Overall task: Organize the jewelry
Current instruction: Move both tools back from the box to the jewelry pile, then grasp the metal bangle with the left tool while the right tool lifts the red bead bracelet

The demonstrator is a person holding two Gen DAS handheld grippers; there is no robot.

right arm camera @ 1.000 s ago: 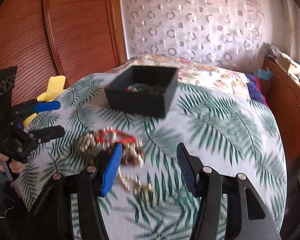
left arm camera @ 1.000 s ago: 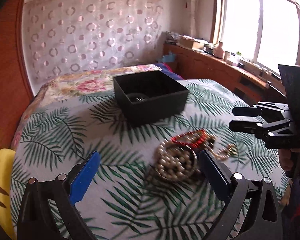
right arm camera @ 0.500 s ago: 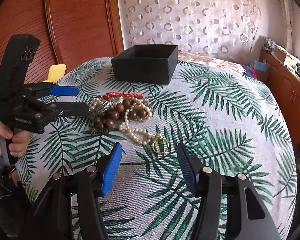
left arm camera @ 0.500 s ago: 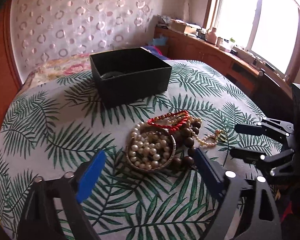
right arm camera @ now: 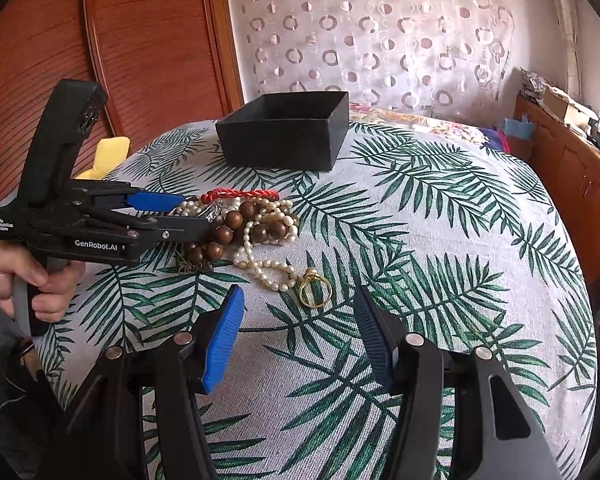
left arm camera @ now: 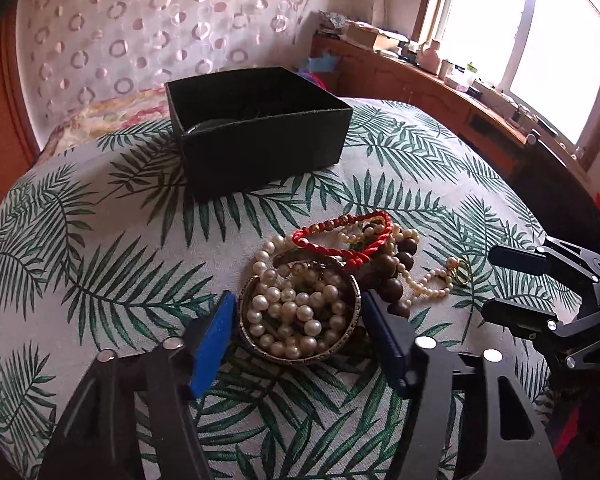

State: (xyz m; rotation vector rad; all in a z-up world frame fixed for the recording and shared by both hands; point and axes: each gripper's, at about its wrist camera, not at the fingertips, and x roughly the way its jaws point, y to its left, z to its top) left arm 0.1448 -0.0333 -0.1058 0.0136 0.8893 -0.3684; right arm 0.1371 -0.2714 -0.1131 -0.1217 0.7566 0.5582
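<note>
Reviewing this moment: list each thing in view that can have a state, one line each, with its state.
black box: open, no lid, upright on the cloth.
metal bangle: flat in the jewelry pile, between the left pads.
left gripper: jaws closing around the bangle, no contact visible yet.
right gripper: open, empty, short of the ring.
gold ring: loose on the cloth, beside the pearl strand.

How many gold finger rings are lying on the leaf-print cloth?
1: the gold ring lies at the end of the small-pearl strand, apart from the main jewelry pile; others may hide inside it.
</note>
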